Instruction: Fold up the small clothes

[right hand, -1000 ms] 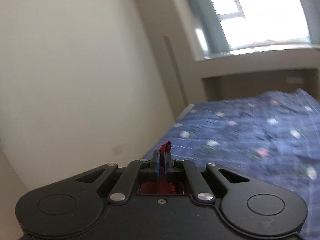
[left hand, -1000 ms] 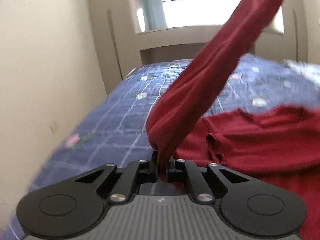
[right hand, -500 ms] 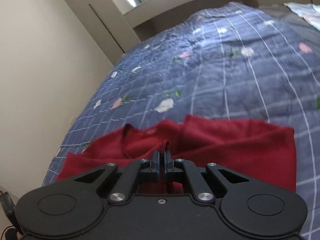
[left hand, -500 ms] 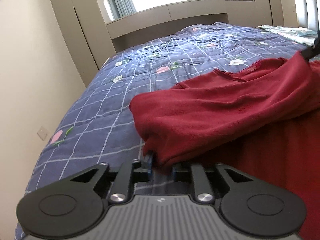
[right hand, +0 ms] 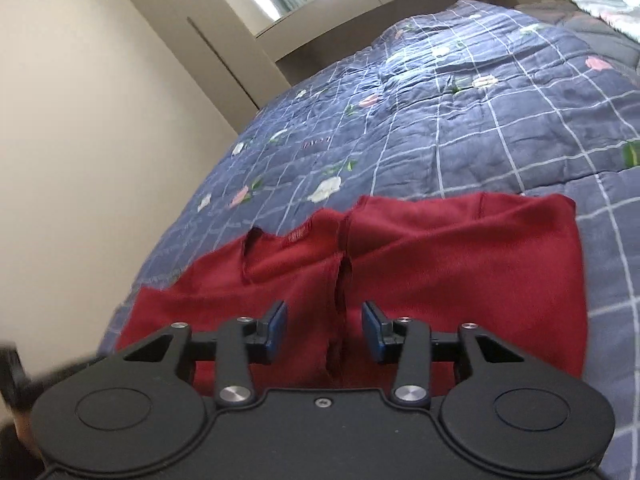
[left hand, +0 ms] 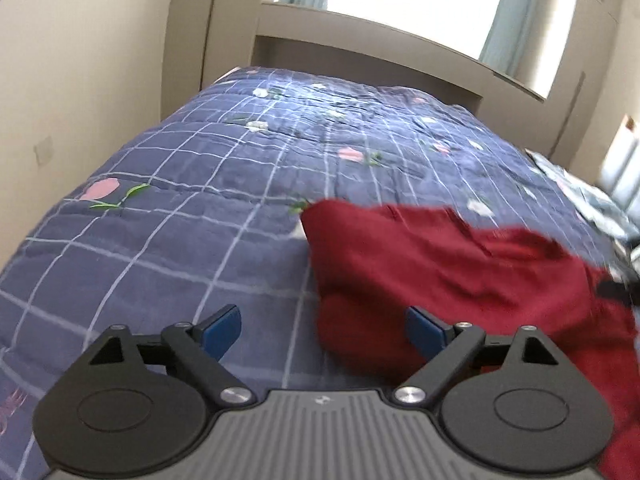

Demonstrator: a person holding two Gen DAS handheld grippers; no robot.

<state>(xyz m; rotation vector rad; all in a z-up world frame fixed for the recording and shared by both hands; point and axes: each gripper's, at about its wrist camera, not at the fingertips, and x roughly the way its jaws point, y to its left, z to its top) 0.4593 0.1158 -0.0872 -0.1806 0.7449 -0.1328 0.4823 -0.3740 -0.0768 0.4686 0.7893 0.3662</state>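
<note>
A dark red top lies folded on the blue checked quilt; its neckline with a label faces the far side. In the left wrist view the red top lies at the right. My left gripper is open and empty, its left finger over bare quilt and its right finger at the cloth's near left corner. My right gripper is open and empty, just above the middle of the top's near edge.
The quilt covers a bed that runs to a window ledge. A beige wall lines the left side. Patterned pale fabric lies at the far right of the bed.
Both grippers have opened and let go of the red top. It now lies flat and folded on the quilt; a second ago it hung lifted between them.
</note>
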